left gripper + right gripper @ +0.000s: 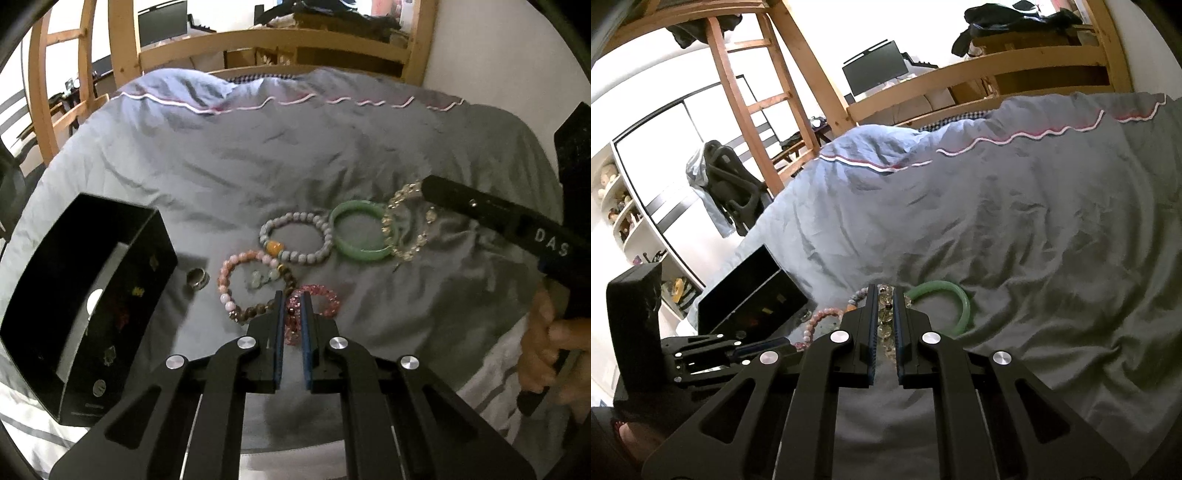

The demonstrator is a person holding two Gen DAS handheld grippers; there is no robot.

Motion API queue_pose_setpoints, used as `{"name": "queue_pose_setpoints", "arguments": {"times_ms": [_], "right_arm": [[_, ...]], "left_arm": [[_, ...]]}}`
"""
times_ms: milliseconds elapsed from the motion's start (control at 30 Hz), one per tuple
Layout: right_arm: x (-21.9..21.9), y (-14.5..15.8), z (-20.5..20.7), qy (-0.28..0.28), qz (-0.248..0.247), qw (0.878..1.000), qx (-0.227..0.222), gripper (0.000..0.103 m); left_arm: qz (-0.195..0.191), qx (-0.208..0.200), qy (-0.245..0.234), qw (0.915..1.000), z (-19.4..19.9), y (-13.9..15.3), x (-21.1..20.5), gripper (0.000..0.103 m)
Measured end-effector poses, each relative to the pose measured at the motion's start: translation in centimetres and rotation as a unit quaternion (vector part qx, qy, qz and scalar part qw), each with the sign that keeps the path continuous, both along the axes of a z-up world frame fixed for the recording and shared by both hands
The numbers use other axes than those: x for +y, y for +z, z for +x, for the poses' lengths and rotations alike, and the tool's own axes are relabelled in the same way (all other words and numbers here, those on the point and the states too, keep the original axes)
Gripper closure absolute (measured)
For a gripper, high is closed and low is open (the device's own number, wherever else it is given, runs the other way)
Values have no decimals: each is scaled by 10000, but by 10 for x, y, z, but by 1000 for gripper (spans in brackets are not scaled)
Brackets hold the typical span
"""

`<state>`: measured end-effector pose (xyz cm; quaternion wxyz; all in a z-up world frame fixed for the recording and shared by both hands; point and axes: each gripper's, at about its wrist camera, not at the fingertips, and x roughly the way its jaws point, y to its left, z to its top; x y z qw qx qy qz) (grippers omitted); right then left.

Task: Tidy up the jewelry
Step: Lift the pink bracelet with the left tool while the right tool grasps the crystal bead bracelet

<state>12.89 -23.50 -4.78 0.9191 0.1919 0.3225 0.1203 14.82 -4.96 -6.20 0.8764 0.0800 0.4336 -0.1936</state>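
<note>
Left gripper (pixel 293 295) low centre, jaws nipped on the pink bracelet (pixel 314 301) lying on the duvet (pixel 221 155). Right gripper (pixel 885 295) clamps the clear bead bracelet (pixel 406 225), mid-right, overlapping the green bangle (pixel 364 230). Black box (pixel 85 302) sits open at left.

Both grippers are matte black, the left gripper (pixel 293 295) showing blue pads (pixel 280 325) on its fingers and four round silver screws (pixel 245 342) across its linkage. The right gripper (pixel 885 291) matches, with white "DAS" lettering (pixel 550 242) just above the hand (pixel 550 354) gripping its handle.
</note>
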Motion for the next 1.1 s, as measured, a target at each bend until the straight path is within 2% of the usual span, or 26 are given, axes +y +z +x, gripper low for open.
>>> {"name": "queue_pose_setpoints", "arguments": {"times_ms": [500, 800, 1100], "right_arm": [[17, 33, -10, 316, 114, 9989, -328, 94], [40, 48, -12, 320, -170, 9988, -315, 94], [78, 57, -5, 444, -497, 9974, -255, 94]], "left_arm": [[-399, -458, 78, 9981, -15, 56, 27, 95], [-431, -689, 221, 9964, -21, 82, 51, 95], [-294, -684, 568, 9956, -12, 91, 92, 95]]}}
